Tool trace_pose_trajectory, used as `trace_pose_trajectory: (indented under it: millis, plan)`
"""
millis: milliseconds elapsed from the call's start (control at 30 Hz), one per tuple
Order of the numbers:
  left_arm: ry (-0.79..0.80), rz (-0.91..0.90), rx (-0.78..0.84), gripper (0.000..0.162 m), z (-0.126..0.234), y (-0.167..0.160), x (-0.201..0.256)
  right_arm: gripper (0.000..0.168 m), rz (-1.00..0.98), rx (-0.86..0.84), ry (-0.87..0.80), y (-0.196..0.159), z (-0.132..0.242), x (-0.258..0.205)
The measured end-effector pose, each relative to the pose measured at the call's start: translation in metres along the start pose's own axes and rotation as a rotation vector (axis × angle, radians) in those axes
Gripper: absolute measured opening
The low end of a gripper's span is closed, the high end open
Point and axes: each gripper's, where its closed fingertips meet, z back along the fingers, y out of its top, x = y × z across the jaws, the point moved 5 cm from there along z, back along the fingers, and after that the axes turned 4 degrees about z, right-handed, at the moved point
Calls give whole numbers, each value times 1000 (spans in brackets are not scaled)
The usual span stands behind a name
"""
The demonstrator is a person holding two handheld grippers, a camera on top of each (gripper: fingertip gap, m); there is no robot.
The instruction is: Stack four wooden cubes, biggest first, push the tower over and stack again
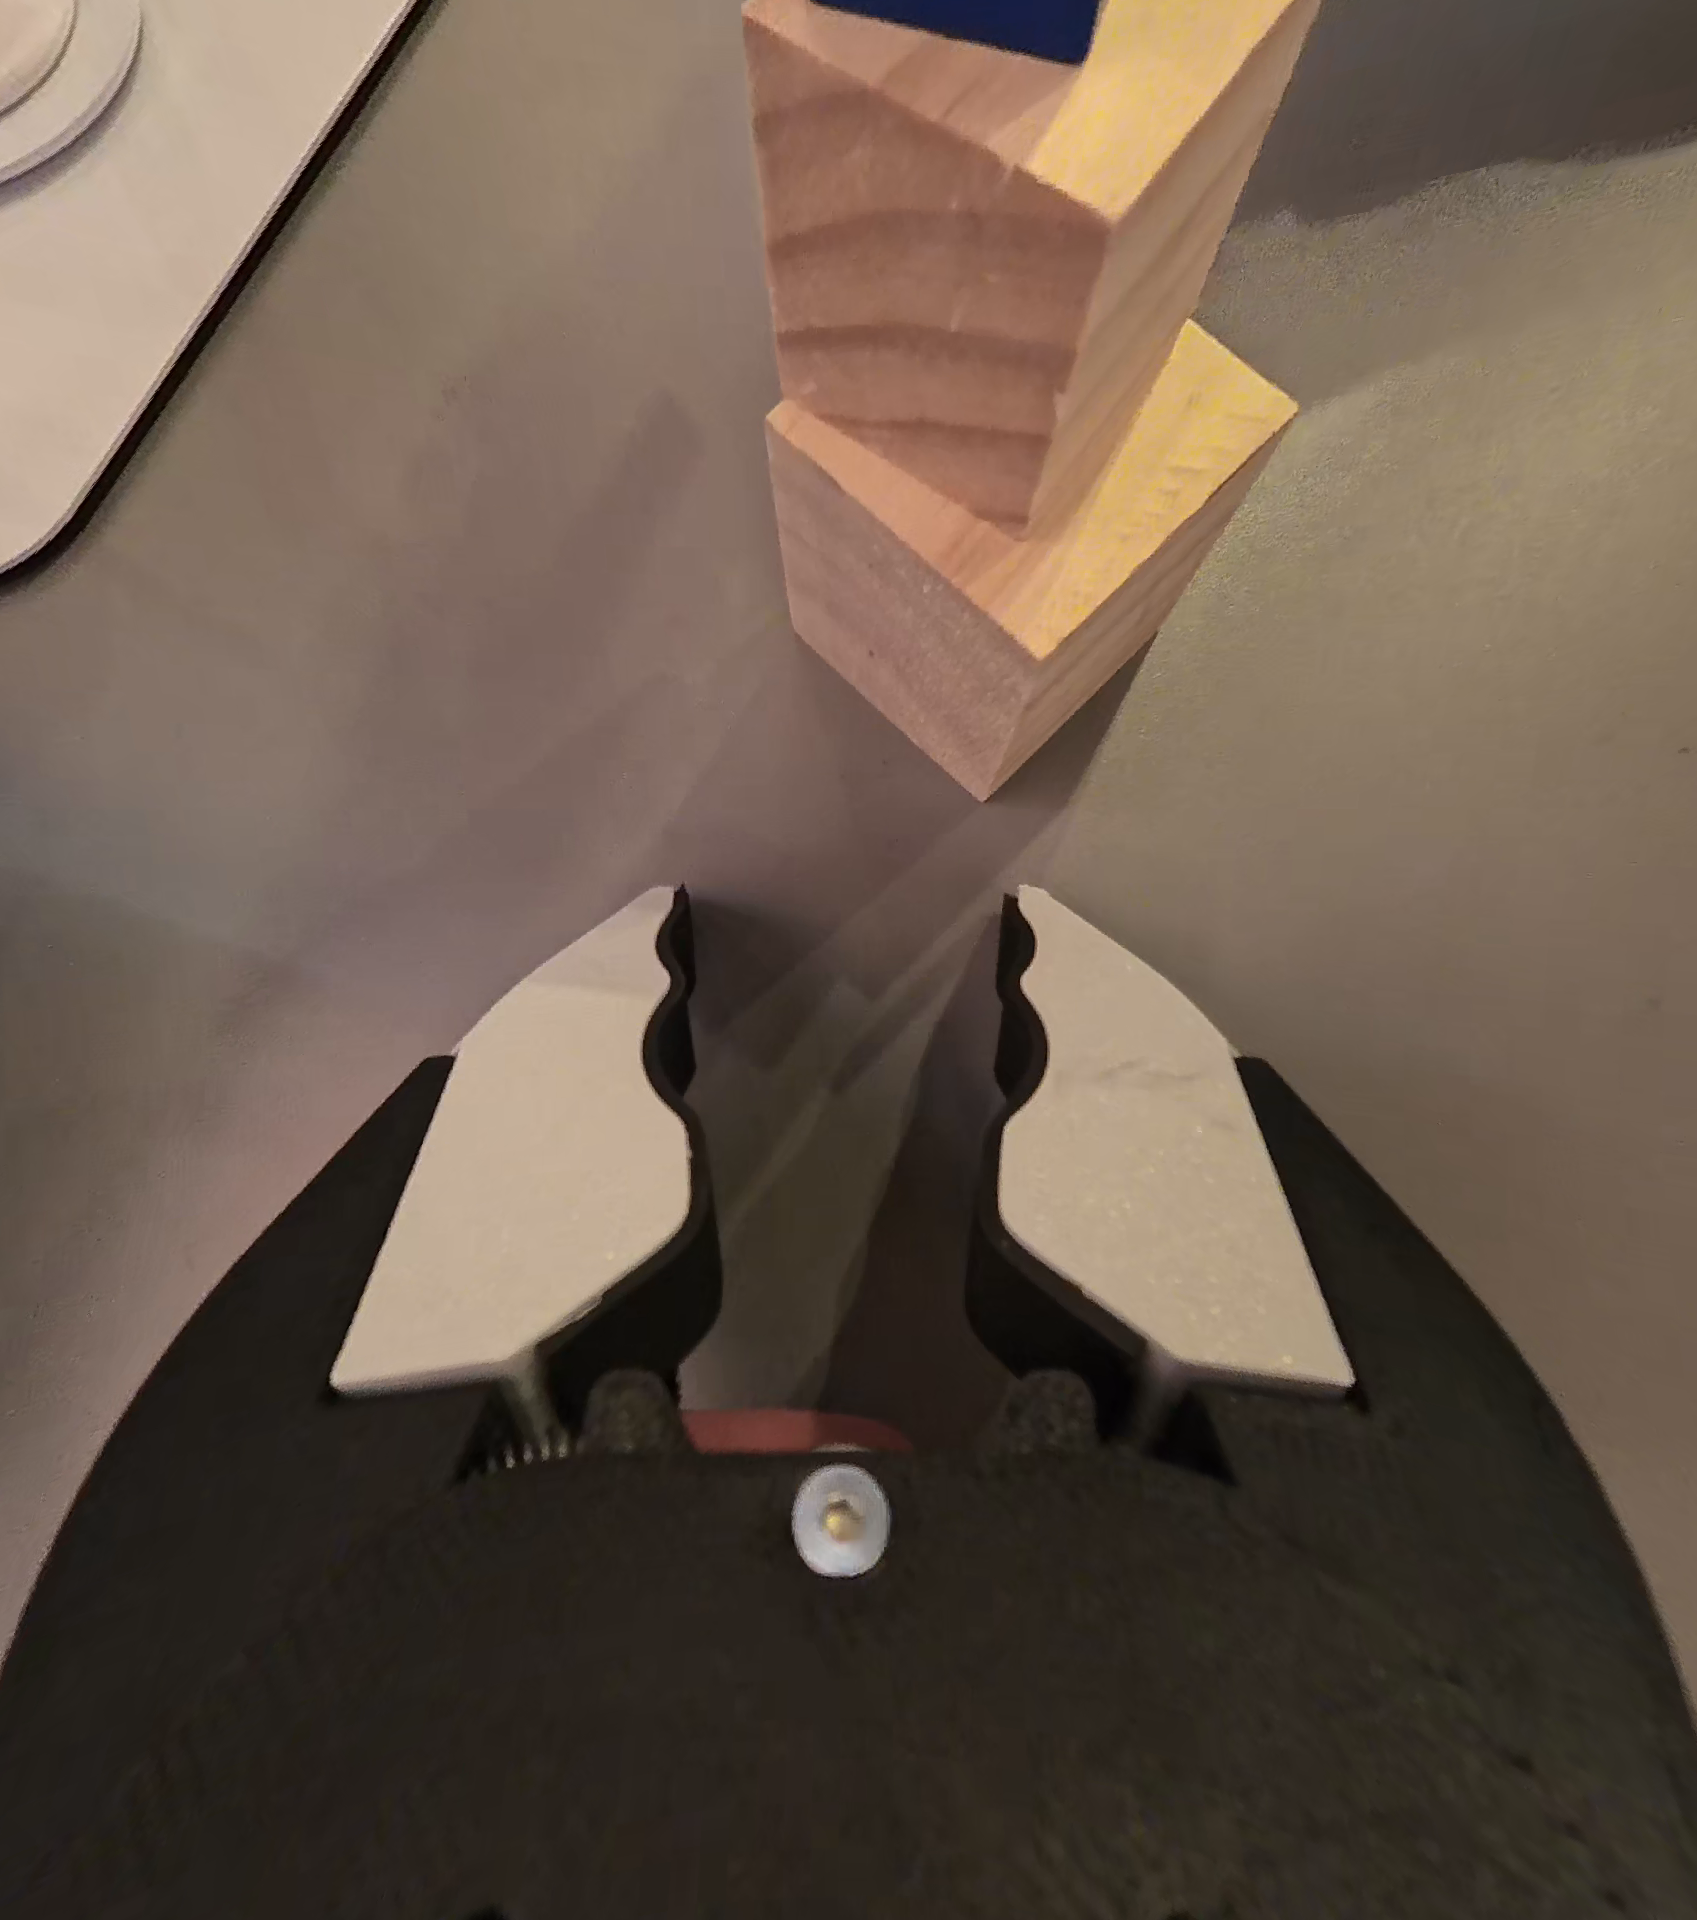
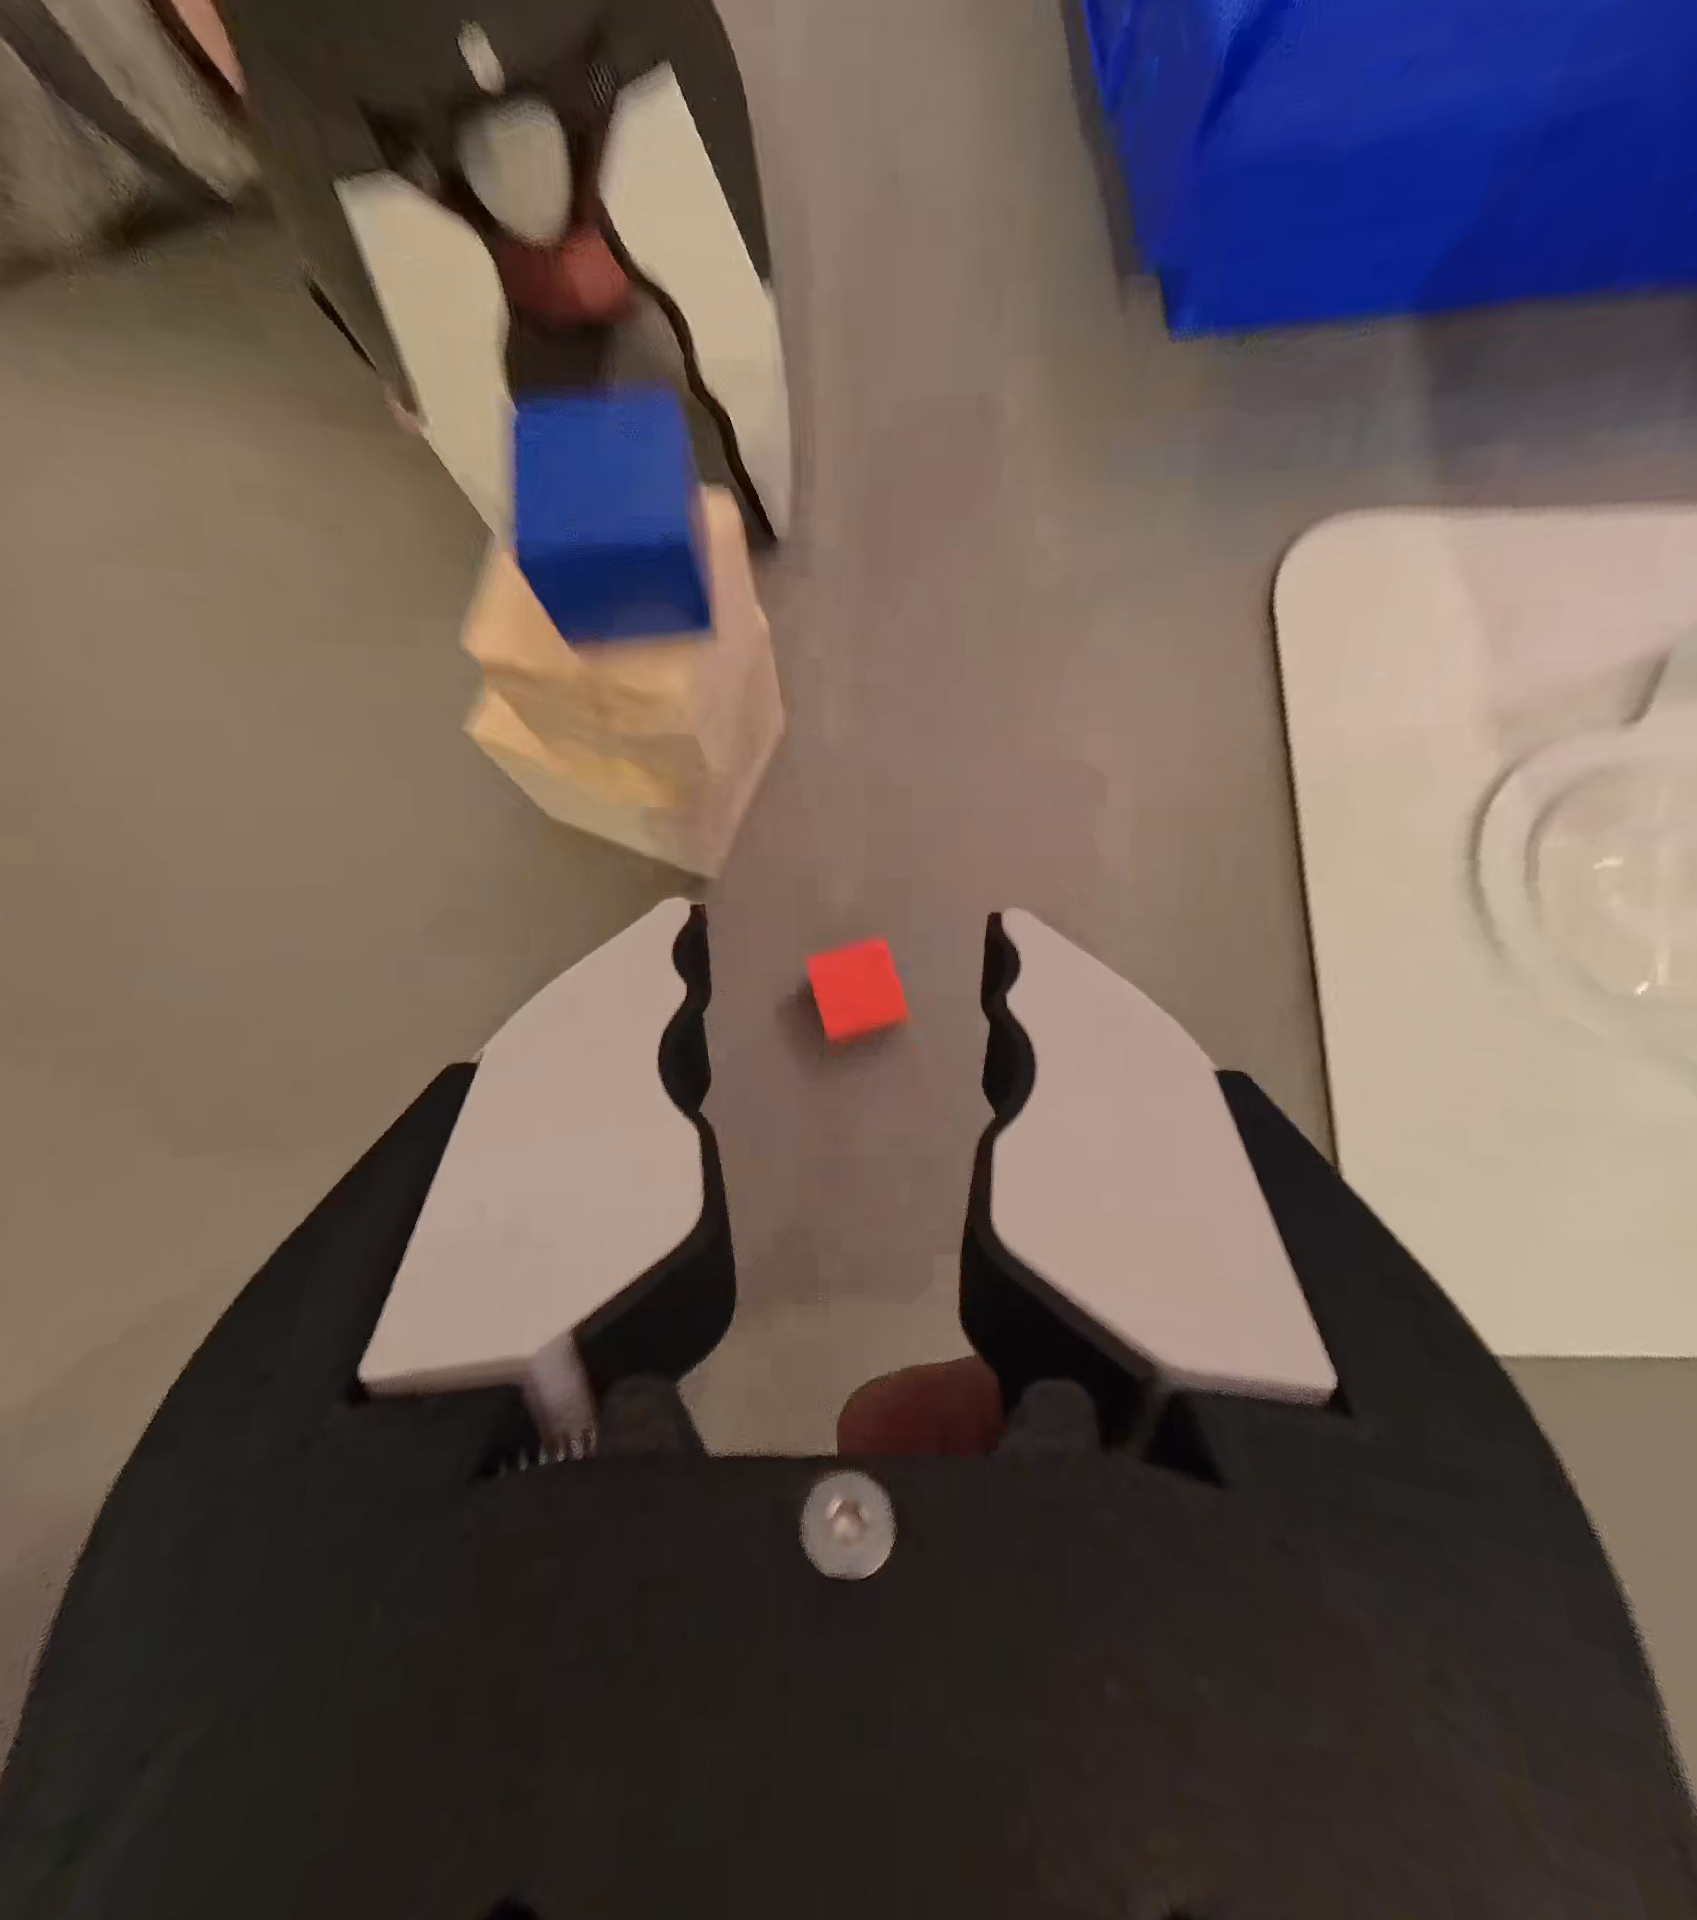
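Note:
A tower stands on the grey table: a big plain wooden cube (image 1: 1010, 582) at the bottom, a smaller plain wooden cube (image 1: 937, 260) on it, and a blue cube (image 2: 607, 514) on top. In the left wrist view only the blue cube's lower edge (image 1: 958, 12) shows. A small red cube (image 2: 854, 987) lies alone on the table. My left gripper (image 1: 844, 914) is open and empty, just short of the tower's base. My right gripper (image 2: 846, 930) is open and empty above the table, with the red cube showing between its fingertips. The left gripper also shows beyond the tower in the right wrist view (image 2: 605, 395).
A white mat (image 2: 1446, 1039) with clear glassware (image 2: 1644, 862) lies right of the red cube; it shows at the upper left in the left wrist view (image 1: 44, 343). A blue box (image 2: 1467, 145) stands at the back right. A person's sleeve (image 2: 2, 135) is at the far left. My hands' fingertips stand some 15 cm from each other.

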Motion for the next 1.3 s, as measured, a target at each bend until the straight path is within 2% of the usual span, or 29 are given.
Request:
trace_pose_trajectory:
  millis: [133,200,233,267,367,567,700,967,1033,1133,1233,1300]
  plan:
    - [0,1,0,56,0,0,0,49,8,-95,48,-29,-32,2]
    - [1,0,0,56,0,0,0,37,25,-105,63,-33,-41,1]
    - [1,0,0,56,0,0,0,23,35,-93,69,-32,-43,0]
    - [0,1,0,56,0,0,0,22,37,-84,76,-31,-43,0]
    - [0,-2,0,56,0,0,0,22,43,-25,57,-16,-30,0]
    - [-2,-5,1,56,0,0,1,22,115,150,49,56,21,-17]
    - [0,-8,1,56,0,0,1,22,166,92,60,87,23,-24]
    - [-5,-12,1,56,0,0,2,23,138,-23,105,86,-2,-25]
    - [-8,-13,0,56,0,0,2,41,141,-14,106,87,-2,-26]
    - [-10,-14,0,56,0,0,2,41,139,8,88,87,5,-26]
    - [-8,-14,0,56,-1,0,2,35,122,49,55,83,15,-23]
    - [-4,-15,2,56,0,0,2,18,104,99,21,78,25,-23]
